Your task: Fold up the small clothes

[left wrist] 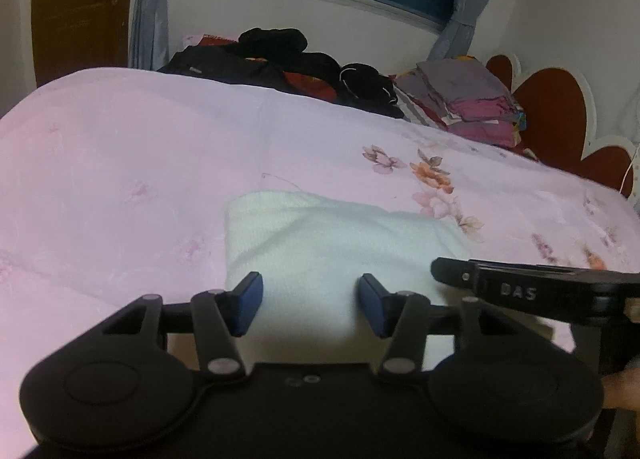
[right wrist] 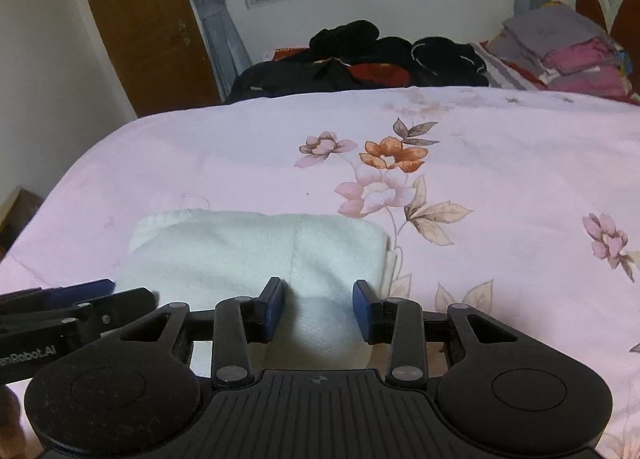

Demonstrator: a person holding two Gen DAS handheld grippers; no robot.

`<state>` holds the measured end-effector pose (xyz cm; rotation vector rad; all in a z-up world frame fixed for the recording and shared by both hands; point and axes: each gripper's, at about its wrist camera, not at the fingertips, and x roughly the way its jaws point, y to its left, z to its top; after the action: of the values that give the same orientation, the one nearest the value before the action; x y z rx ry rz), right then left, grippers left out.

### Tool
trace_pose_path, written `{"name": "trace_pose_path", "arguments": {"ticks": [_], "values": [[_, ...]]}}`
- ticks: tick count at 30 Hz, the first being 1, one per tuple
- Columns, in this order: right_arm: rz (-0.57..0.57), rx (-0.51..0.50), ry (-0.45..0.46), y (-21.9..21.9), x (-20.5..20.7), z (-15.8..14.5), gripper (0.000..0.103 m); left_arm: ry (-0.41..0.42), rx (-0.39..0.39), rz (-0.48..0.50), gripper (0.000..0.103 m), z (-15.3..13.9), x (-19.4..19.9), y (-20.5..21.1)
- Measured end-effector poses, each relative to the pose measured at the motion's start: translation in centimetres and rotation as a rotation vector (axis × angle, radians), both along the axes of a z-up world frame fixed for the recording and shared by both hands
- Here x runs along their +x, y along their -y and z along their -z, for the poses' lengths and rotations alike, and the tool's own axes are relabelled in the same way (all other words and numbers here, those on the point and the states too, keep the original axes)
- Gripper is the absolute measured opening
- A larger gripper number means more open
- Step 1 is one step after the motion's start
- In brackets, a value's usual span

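On the pink floral bedspread (right wrist: 500, 163), near its front edge, a folded white terry garment (right wrist: 256, 247) is laid. Left gripper (left wrist: 310, 305) and right gripper (right wrist: 318, 309) are spread wide over its near edge, nothing clasped. Bare bedspread is seen far and right.

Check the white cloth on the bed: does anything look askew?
Slightly. The white cloth is folded unevenly: at its right end a lower layer's edge sticks out beyond the top fold. No damage shows.

Black left gripper (left wrist: 310, 305), blue pads (left wrist: 248, 303), silver screws, white lettering
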<state>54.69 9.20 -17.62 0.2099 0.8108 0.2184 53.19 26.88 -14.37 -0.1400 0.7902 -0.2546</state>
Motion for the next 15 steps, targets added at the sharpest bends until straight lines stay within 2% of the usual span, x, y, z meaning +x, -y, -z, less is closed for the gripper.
{"name": "trace_pose_path", "arguments": {"ticks": [8, 12, 15], "values": [[-0.011, 0.007, 0.092, 0.1, -4.9, -3.8, 0.037, -0.027, -0.003, -0.007, 0.051, -1.2, -4.6, -0.8], [-0.014, -0.006, 0.094, 0.1, -8.2, -4.0, 0.037, -0.064, 0.0, 0.0, 0.051, -0.7, -6.9, -0.8], [0.002, 0.005, 0.056, 0.4, -10.0, -3.1, 0.037, -0.093, 0.007, 0.011, 0.051, 0.1, -7.8, -0.5]]}}
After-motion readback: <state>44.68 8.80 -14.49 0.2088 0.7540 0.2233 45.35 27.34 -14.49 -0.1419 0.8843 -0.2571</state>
